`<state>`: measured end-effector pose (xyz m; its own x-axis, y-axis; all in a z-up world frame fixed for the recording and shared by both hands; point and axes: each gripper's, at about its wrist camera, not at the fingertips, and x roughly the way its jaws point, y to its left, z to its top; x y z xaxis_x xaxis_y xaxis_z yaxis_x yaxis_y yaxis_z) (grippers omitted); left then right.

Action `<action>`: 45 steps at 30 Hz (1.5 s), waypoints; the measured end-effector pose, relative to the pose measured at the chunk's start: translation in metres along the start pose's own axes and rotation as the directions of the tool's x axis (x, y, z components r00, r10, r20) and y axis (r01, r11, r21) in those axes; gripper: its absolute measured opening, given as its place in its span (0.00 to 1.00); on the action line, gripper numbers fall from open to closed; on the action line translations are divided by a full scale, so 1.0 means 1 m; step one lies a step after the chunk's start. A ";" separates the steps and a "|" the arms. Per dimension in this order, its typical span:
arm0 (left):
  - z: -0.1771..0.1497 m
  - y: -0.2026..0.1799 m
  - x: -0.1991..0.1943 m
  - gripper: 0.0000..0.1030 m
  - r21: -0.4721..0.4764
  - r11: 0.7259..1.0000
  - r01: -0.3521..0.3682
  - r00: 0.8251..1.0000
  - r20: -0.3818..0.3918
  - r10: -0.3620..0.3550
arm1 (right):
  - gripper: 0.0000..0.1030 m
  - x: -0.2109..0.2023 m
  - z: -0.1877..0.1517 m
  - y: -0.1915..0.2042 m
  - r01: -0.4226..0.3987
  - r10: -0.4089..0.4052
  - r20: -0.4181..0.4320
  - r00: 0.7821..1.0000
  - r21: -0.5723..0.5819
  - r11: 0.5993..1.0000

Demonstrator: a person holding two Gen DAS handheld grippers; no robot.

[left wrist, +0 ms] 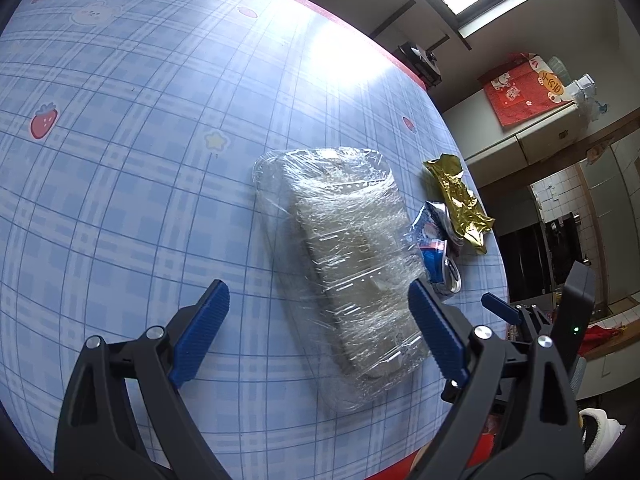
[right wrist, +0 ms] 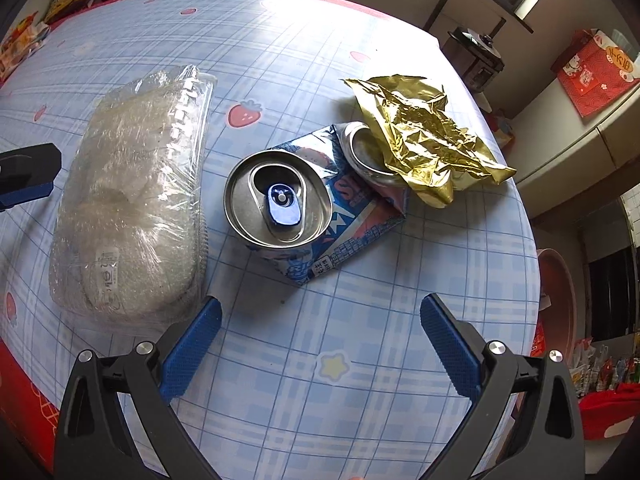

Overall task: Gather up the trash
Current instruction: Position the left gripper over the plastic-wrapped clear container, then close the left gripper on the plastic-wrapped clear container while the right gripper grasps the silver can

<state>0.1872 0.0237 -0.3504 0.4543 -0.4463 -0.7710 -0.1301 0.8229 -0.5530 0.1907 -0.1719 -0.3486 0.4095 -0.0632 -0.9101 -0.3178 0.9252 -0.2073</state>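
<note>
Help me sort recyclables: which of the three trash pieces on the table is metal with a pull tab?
The crushed blue can, between the clear plastic-wrapped container and the crumpled gold wrapper. Only it shows a silver lid with a blue tab.

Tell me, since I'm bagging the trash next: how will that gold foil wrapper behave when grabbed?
The gold foil wrapper is crumpled and thin, so it probably weighs little and will crush between the fingers. It leans on the crushed can, so lifting it may nudge that.
</note>
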 end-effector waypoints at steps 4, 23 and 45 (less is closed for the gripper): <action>0.002 0.004 0.001 0.87 -0.013 1.000 -0.003 1.000 0.000 0.003 | 0.95 0.000 0.001 0.002 -0.009 0.008 -0.009 1.000 -0.016 1.000; 0.002 0.003 0.001 0.87 -0.004 1.000 0.000 1.000 -0.006 0.000 | 0.95 -0.002 0.003 0.014 -0.055 0.055 0.001 0.998 -0.020 0.998; 0.007 -0.022 -0.002 0.42 0.051 0.995 0.089 0.996 -0.012 -0.089 | 0.95 0.004 0.002 0.006 -0.097 0.097 -0.010 0.995 -0.010 0.995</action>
<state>0.1952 0.0089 -0.3344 0.4537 -0.5217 -0.7225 -0.0442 0.7966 -0.6030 0.1922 -0.1655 -0.3530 0.3684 0.0229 -0.9294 -0.3641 0.9234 -0.1216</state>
